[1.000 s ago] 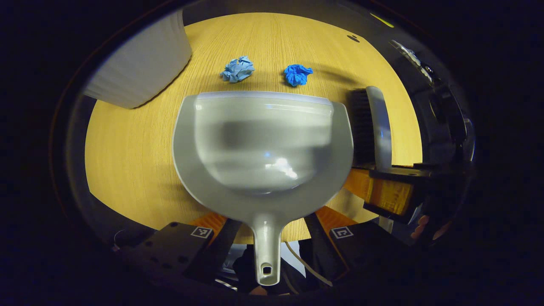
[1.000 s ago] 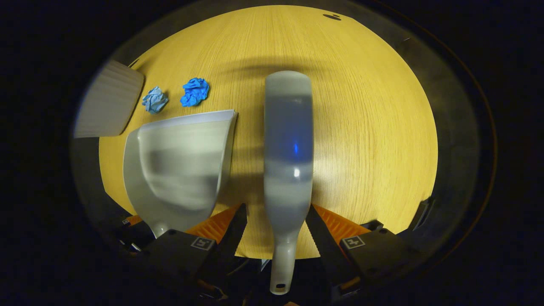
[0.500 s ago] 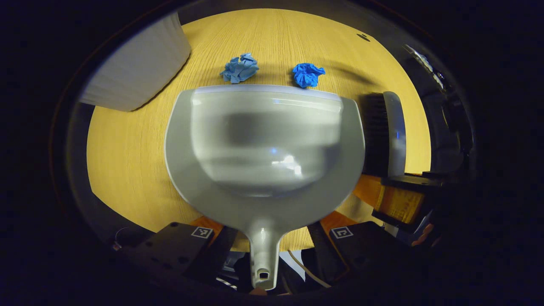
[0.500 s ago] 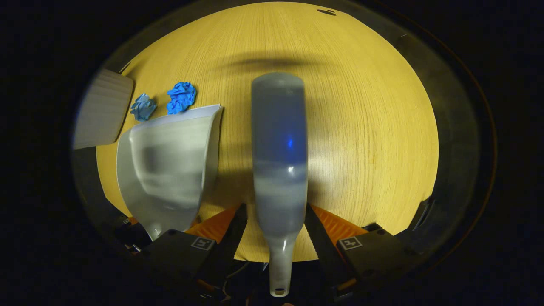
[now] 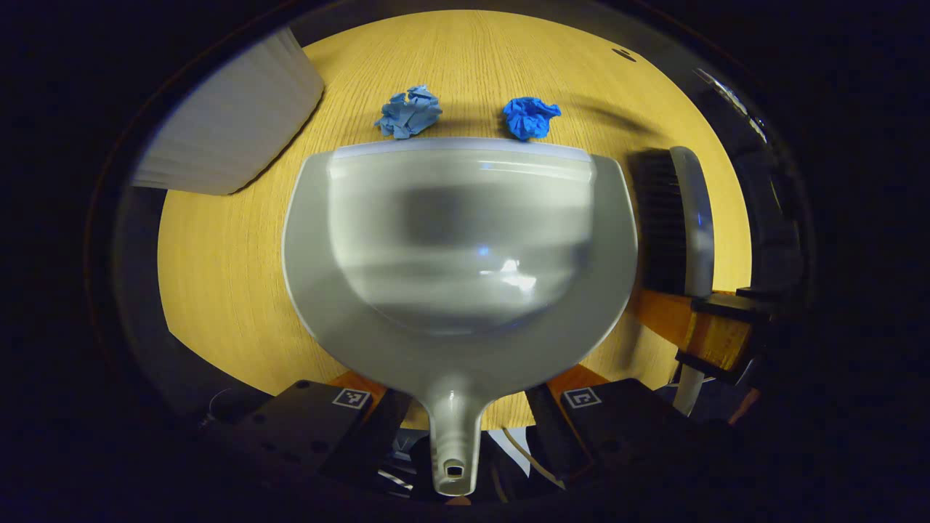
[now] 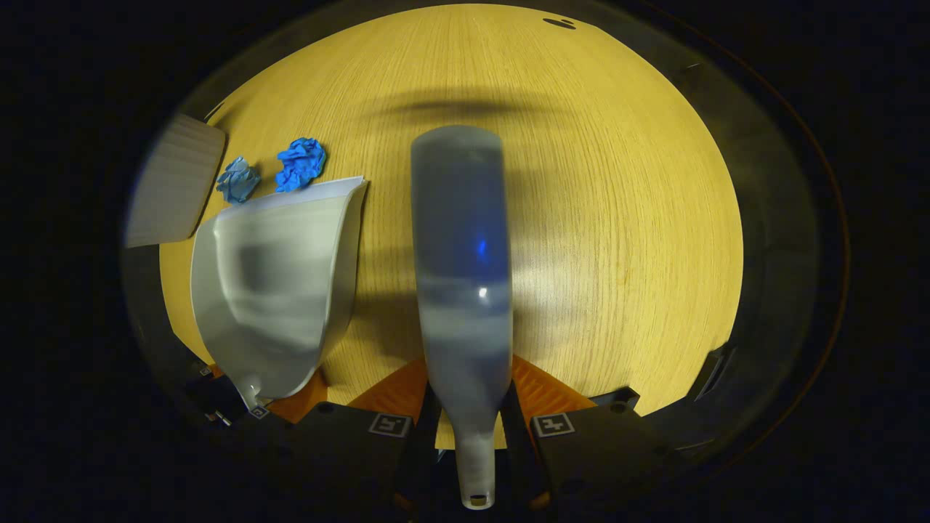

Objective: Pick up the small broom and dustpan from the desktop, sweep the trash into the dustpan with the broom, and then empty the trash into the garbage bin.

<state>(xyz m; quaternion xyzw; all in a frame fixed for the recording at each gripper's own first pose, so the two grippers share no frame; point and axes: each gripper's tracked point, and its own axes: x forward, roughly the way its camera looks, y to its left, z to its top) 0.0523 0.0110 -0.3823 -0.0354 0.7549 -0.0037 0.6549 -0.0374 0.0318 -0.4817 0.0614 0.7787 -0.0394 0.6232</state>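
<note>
While right hand-held gripper (image 6: 465, 425) clamps broom (image 6: 461, 269), left hand-held gripper (image 5: 454, 407) jaw state unclear; dustpan (image 5: 458, 247) fronts paper wads (image 5: 409, 112).

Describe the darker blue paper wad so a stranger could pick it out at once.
Start at the yellow wooden desktop and find the grey dustpan lying on it. Two crumpled paper wads sit just past its front lip. The darker blue paper wad is the one nearer the broom; the paler blue wad lies nearer the white bin.
</note>
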